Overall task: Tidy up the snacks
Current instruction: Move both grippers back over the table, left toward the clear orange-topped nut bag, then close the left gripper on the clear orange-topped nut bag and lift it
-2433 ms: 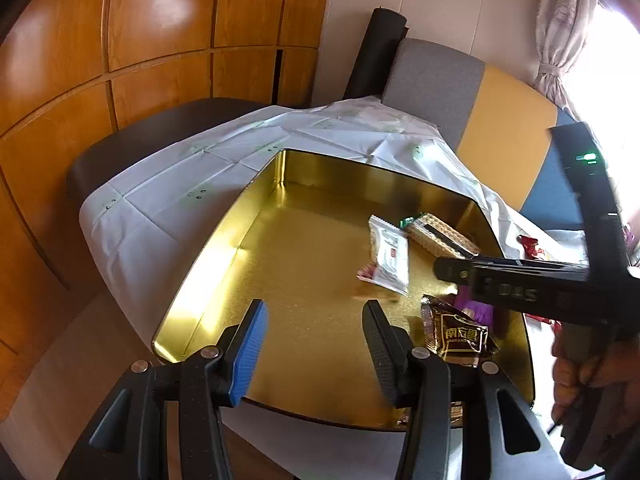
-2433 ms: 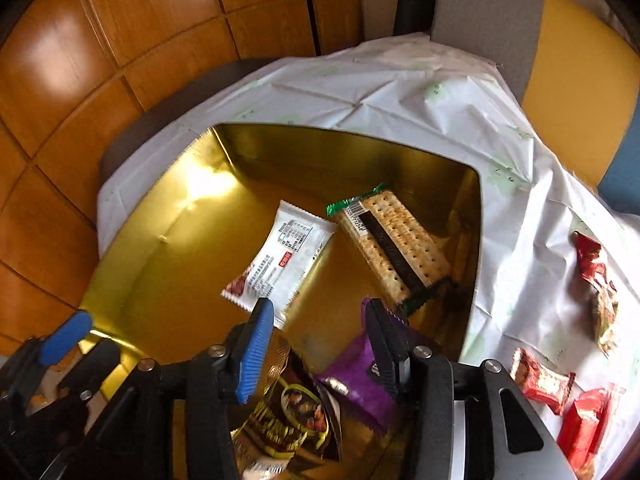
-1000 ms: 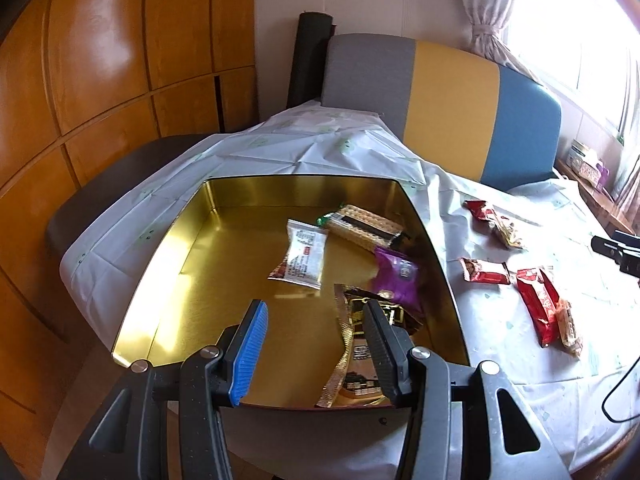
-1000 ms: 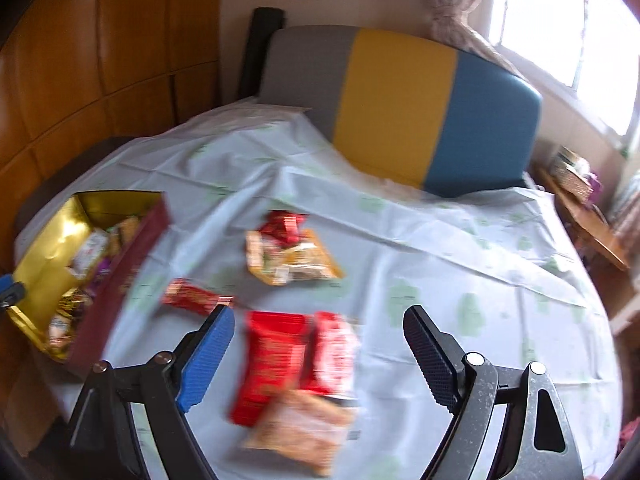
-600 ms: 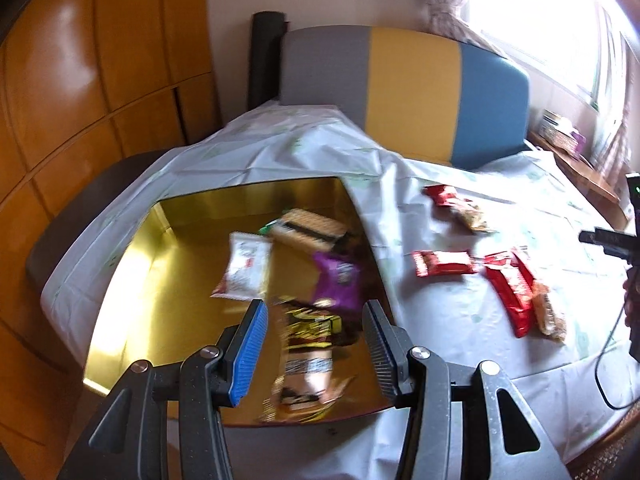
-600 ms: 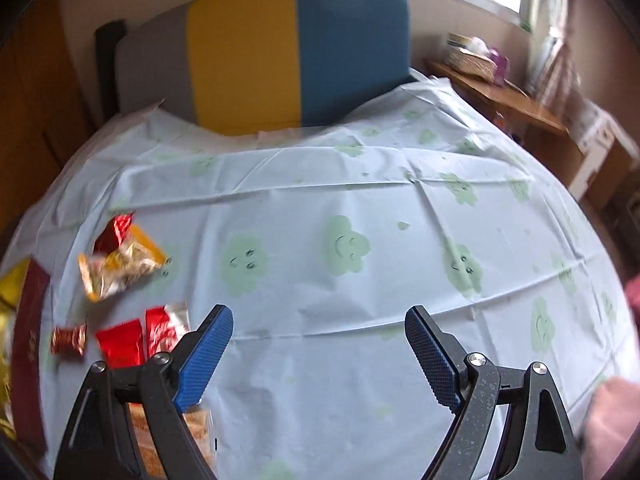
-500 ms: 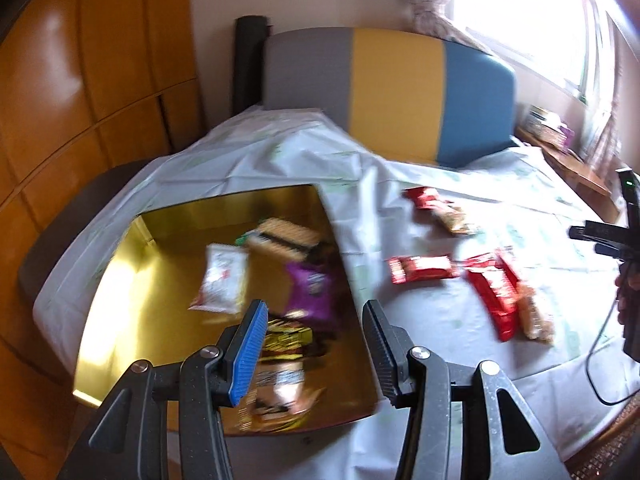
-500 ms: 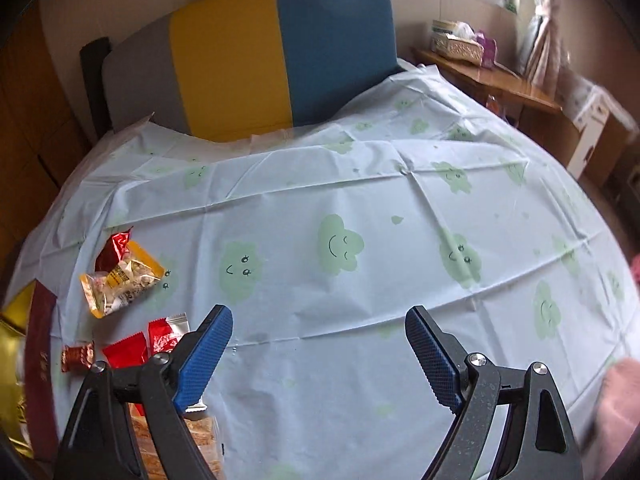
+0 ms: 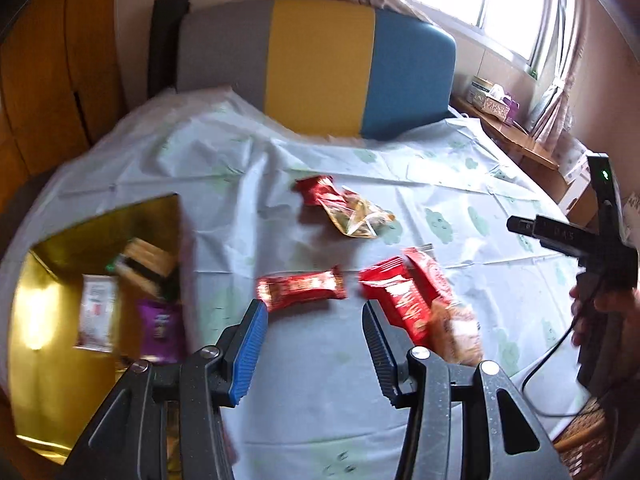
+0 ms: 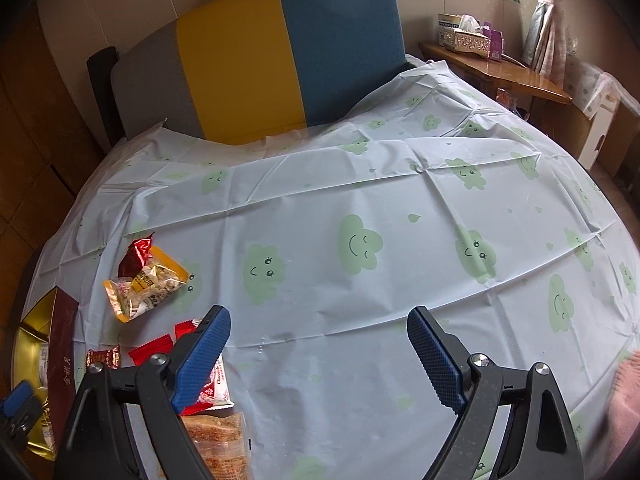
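Now both my left gripper (image 9: 314, 330) and right gripper (image 10: 318, 342) gape empty over the cloud-print tablecloth (image 10: 360, 208); red snack packets (image 9: 300, 285) lie beside the gold tin (image 9: 48, 360), striped chair (image 10: 256, 52) beyond.

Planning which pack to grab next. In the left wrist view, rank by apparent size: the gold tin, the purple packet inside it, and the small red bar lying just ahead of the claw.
1. Gold tin, clearly largest.
2. Small red bar and purple packet look alike; motion blur and the fisheye edge make ranking them unsure.
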